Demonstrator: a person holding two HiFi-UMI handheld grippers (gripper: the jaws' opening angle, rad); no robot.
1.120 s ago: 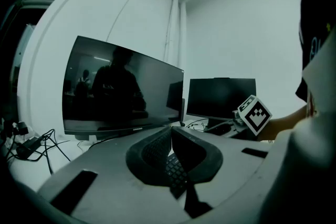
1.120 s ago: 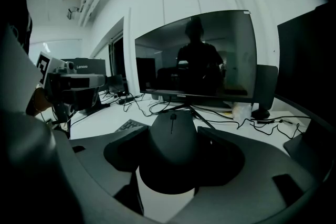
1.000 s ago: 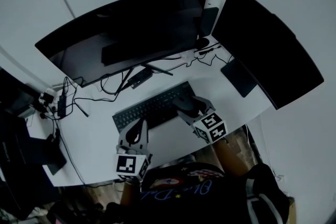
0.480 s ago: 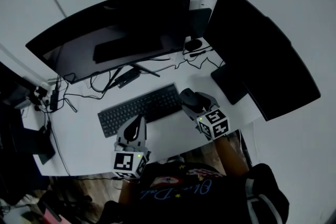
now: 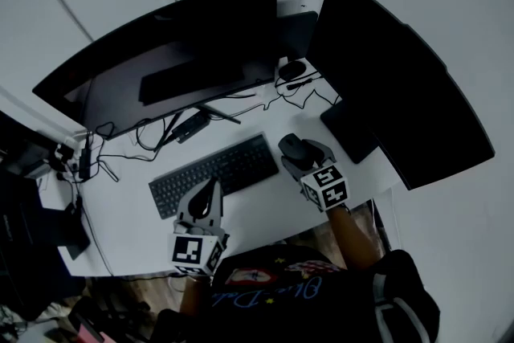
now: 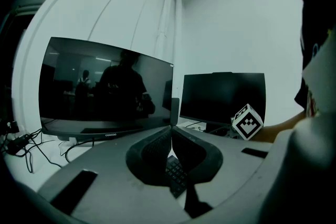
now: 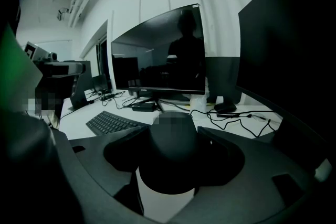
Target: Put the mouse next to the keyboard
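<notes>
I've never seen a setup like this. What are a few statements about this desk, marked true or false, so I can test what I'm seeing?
1. The right gripper grips a dark mouse between its jaws. True.
2. The left gripper has its jaws wide apart. False: they are together, with nothing between them.
3. The keyboard lies on the white desk in front of the curved monitor. True.
4. The mouse is at the keyboard's left end. False: it is just off the right end.
</notes>
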